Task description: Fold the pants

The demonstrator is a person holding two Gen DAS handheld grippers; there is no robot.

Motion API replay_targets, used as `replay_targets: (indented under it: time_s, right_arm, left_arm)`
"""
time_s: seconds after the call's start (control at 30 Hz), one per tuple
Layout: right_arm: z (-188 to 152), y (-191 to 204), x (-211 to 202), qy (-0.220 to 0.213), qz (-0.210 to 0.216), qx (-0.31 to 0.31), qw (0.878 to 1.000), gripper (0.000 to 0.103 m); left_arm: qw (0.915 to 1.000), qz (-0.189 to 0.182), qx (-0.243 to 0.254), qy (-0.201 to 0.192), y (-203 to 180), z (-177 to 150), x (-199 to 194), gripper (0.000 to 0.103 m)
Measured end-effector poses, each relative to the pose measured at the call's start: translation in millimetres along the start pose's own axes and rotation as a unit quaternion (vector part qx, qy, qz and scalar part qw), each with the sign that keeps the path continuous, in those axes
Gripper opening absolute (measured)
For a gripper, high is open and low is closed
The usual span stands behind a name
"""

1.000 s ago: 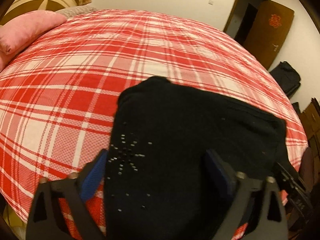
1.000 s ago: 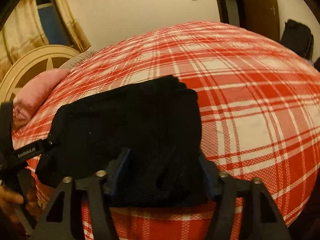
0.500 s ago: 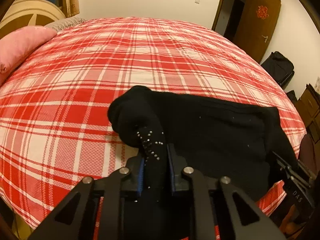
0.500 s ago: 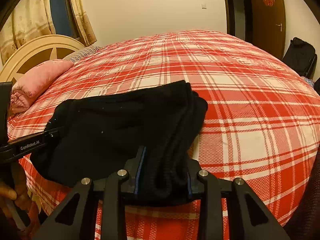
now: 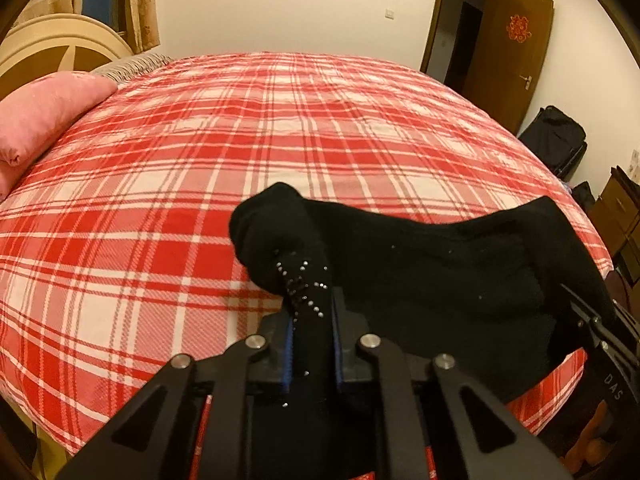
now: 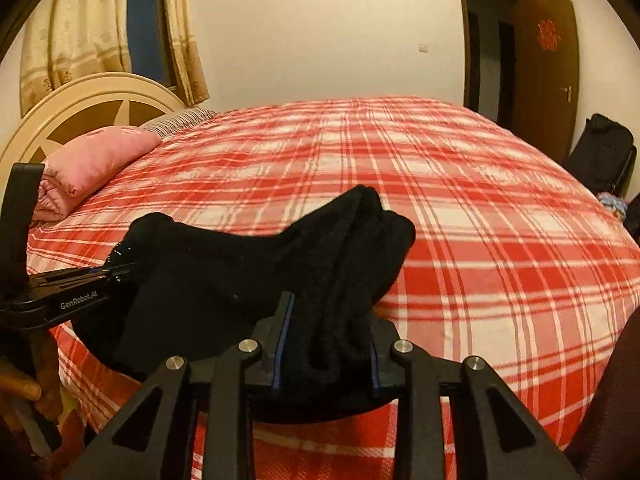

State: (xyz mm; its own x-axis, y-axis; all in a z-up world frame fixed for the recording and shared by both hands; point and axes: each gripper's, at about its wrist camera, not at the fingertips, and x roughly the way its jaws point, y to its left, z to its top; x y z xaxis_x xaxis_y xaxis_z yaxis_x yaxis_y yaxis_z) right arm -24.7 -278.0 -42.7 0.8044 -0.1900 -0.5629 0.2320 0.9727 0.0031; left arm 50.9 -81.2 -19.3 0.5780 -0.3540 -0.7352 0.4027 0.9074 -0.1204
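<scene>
The black pants [image 5: 440, 276] lie folded near the front edge of the red plaid bed [image 5: 280, 128]. My left gripper [image 5: 311, 312] is shut on their left end, where small silver studs show, and lifts that edge a little. My right gripper [image 6: 326, 320] is shut on the thick bunched right end of the pants [image 6: 248, 264]. The left gripper also shows in the right wrist view [image 6: 80, 284], and the right gripper shows at the right edge of the left wrist view [image 5: 600, 344]. The cloth sags between the two grips.
A pink pillow [image 5: 44, 112] and a cream headboard [image 6: 88, 108] are at the bed's left end. A brown door [image 5: 508, 52] and a black bag [image 5: 556, 136] stand at the right. A wooden dresser [image 5: 620, 216] is near the bed's right corner.
Both grippers went from open over the pants to shut on their two ends. They have since raised the gripped edges a little and the view has pulled back.
</scene>
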Motion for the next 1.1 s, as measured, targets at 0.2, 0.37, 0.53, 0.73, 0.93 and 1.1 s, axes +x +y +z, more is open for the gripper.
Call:
replay_targets:
  time_s: [0.2,0.37,0.53,0.73,0.93,1.1]
  right_arm:
    - [8.1,9.4,0.3,-0.008,0.008,-0.009,1.0,0.031]
    - [7.7,9.3,-0.2,-0.007,-0.001,-0.011,1.0,0.031]
    - [-1.6,-10.1,9.9,0.012,-0.017,0.014,1.0,0.031]
    - [-13.1,-20.6,19.8,0.028,-0.015,0.033,0.999,0.031]
    - [-14.8,-24.3,22.6,0.031,-0.012,0.038,0.999,0.031]
    - [-12.2,-21.7,20.7,0.028,-0.011,0.036,0.999,0.031]
  left_arm:
    - [1.0,0.007,-0.004,0.001,5.4,3.4,1.7,0.015]
    - [0.9988,-0.042,-0.024,0.009,20.3,5.3,1.0,0.016]
    - [0.9959,-0.054,-0.071,0.019,56.8,6.2,-0.8,0.051]
    - [0.9952,-0.046,-0.085,0.016,63.2,6.2,3.2,0.065]
    - [0.9904,-0.07,-0.098,0.068,44.8,-13.0,34.7,0.065]
    - [0.9881,-0.1,-0.101,0.059,41.6,-9.8,29.3,0.018]
